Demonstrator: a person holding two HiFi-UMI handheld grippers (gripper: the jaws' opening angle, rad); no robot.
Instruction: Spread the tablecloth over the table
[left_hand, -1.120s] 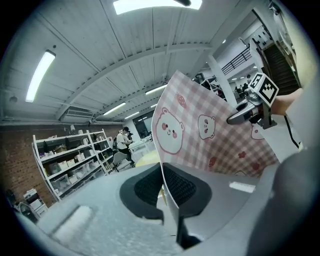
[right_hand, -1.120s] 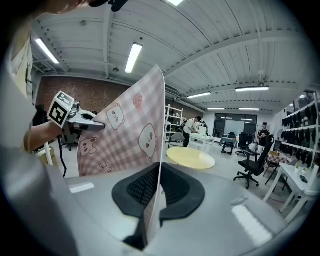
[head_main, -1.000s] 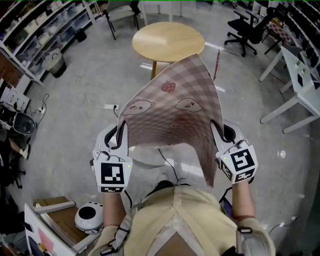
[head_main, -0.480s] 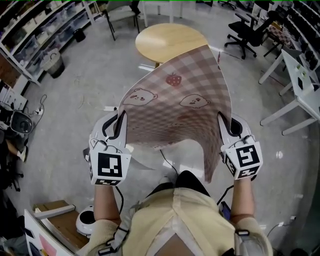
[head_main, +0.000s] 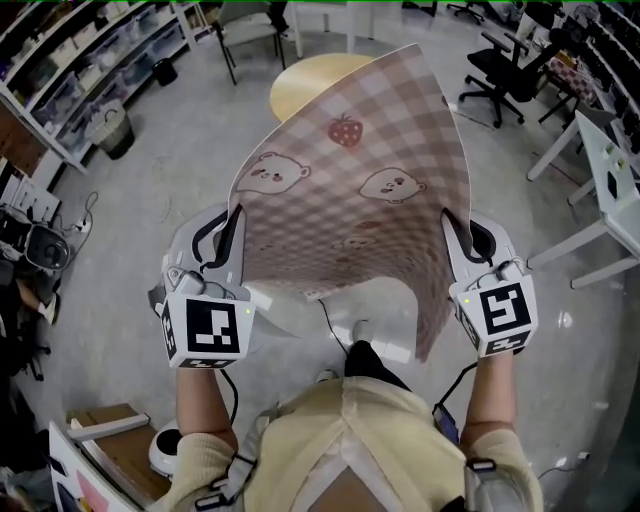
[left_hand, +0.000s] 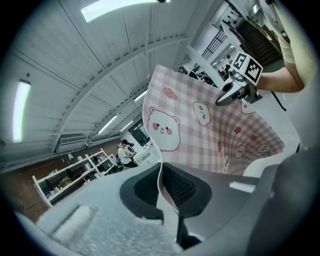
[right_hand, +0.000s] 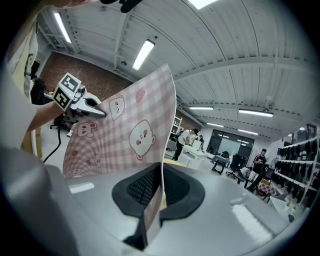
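Two grippers are holding the tablecloth (head_main: 350, 210) up in the air. The left gripper (head_main: 236, 228) and right gripper (head_main: 448, 228) are each keeping their jaws clamped on a near edge, so the checked sheet is billowing forward above the round desk (head_main: 293, 88), probably to settle over it.

Pink-and-white checked tablecloth (head_main: 350, 200) printed with white bear faces and a red strawberry; pale wooden round worktop (head_main: 300, 85); speckled grey floor (head_main: 170, 170); white left tool (head_main: 236, 222) and right tool (head_main: 450, 225) bearing black-and-white square markers.
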